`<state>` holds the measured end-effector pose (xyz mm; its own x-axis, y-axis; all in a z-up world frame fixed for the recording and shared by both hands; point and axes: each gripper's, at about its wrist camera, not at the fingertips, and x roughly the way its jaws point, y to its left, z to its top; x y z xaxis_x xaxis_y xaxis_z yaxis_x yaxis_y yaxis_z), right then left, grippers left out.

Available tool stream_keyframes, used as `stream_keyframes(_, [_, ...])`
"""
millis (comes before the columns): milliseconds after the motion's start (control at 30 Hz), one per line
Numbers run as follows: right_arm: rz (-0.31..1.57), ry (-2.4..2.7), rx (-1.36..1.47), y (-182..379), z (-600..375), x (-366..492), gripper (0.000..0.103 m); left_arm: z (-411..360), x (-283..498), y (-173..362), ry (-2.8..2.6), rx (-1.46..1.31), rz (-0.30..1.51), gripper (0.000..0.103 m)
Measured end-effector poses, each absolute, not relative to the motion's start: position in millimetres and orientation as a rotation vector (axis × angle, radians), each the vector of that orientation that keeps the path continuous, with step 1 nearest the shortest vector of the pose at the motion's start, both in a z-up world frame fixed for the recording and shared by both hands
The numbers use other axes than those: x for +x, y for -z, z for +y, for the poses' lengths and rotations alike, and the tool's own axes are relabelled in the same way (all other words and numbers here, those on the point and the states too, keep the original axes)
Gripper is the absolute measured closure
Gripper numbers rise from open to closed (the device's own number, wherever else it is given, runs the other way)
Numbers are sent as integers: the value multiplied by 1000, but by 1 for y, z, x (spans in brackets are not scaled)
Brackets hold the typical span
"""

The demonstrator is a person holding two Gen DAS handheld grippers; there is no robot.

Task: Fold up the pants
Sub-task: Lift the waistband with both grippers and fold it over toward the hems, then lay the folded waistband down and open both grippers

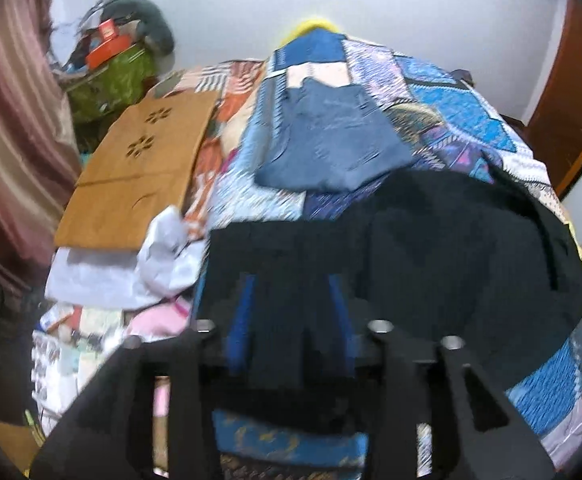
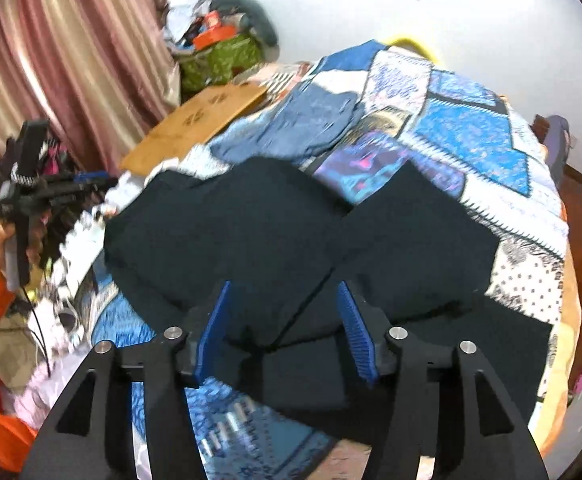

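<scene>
Black pants (image 2: 291,240), blue patchwork quilt (image 2: 471,132) — blue jeans (image 1: 331,140), striped curtain (image 2: 71,40)

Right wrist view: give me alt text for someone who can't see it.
Open right gripper poised over black pants spread on a patchwork quilt. Left gripper is held off the bed's left edge; folded blue jeans lie behind the pants.

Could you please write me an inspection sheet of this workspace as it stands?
Surface: bed under a patchwork quilt.
Job's things: dark pants spread on the quilt; blue jeans lie beyond them.
Clutter: cardboard sheet, white paper, green bag.
Grippers: left gripper open, above the pants' near edge; right gripper open, above the pants.
Cables: thin cable hanging below the left gripper.
Surroundings: striped curtain, white wall.
</scene>
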<state>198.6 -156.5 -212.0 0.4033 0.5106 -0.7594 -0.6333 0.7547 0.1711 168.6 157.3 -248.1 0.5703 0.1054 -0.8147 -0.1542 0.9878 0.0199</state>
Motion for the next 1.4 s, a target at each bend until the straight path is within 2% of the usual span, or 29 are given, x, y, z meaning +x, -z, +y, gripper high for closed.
stream_keyframes(167, [855,-629,-145,202,-166,238,47,131,212,246,-101,-25,943,46])
stream_keyframes(233, [869,-608,-132,205,-168,258,47,121,229,247,-83,-24,944,36])
stream_keyframes(400, [908,-559,-89,224,-167,310,47,106,266,258,-59,-12,951,31])
stream_keyframes(633, [1021,-565,-52,265,-149,372,48,102,296,291,-48,-15,1006,30])
stream_keyframes(800, [1147,-581,-128,300,-134,399,48,105,301,310,-42,-28,1039,30])
stream_keyframes(900, [1139,-585,-122,305,-136,402,49,107,301,316,-50,-37,1052,30])
stream_keyframes(933, [1132,-584,-124,304,-136,401,53,108,301,317,-53,-39,1056,30])
stream_keyframes(967, [1121,-580,-126,303,-137,400,64,109,301,318,-56,-41,1060,30])
stream_keyframes(1000, [1108,-575,-128,301,-138,398,70,109,300,318,-60,-42,1062,30])
stream_keyframes(1067, [1092,-575,-138,296,-138,395,92,109,297,315,-70,-44,1064,30])
stream_keyframes(1333, [967,-511,-115,249,-162,377,95,88,267,289,-16,-39,1051,30])
stream_keyframes(1400, [918,-491,-100,229,-181,365,95,78,260,280,-8,-10,1037,27])
